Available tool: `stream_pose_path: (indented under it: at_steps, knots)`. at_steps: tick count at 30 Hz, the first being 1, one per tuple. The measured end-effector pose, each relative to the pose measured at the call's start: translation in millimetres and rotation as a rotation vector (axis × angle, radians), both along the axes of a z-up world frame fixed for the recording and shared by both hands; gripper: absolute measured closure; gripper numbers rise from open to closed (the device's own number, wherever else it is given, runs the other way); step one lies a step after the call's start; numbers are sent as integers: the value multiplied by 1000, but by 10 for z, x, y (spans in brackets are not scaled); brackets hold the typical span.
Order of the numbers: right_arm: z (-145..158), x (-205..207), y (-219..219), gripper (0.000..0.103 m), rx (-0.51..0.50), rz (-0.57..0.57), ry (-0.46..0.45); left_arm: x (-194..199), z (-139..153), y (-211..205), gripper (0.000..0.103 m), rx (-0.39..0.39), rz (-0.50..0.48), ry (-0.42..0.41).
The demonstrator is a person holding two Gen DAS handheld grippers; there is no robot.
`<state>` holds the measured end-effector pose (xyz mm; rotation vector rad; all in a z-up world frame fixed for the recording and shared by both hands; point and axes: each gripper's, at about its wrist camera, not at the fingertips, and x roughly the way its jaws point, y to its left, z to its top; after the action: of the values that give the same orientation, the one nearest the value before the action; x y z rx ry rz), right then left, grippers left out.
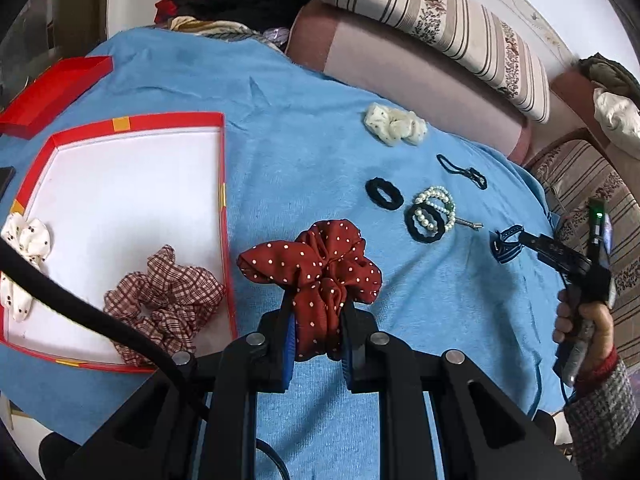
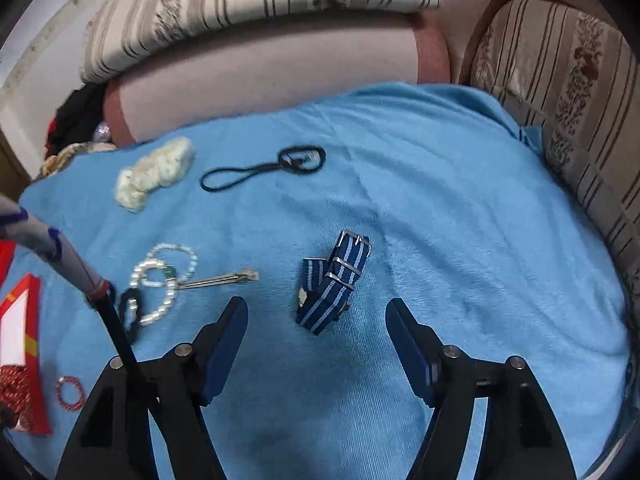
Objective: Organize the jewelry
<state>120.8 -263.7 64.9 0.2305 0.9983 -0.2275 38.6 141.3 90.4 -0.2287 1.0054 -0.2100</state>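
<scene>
My left gripper is shut on a red polka-dot scrunchie and holds it over the blue cloth, just right of the red-rimmed white box. The box holds a plaid scrunchie and a cream dotted one. My right gripper is open, its jaws on either side of a blue striped watch strap that lies on the cloth; the strap also shows in the left wrist view. Pearl bracelets, a hair clip and black hair ties lie between the two grippers.
A cream scrunchie and a thin black elastic with a loop lie farther back. The red box lid sits at the far left. A small red ring lies by the box. Sofa cushions border the cloth behind and right.
</scene>
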Motion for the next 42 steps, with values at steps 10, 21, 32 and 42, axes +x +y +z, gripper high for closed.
stream_pose_path:
  at_steps: [10,21,32,42]
  knots:
    - [41,25,42,81,-121,66,23,29,-34,73,86,-14,25,9]
    - [834,-262,926,81,-5,297,-100,-58,151,781,86,-5,145,-40]
    - [989,-48,2994,81,157,677,-100,367,119,1944,86,117,321,-17]
    - [494,298,4420,81,328,837,1,857,-233,2567,86,141,403,58]
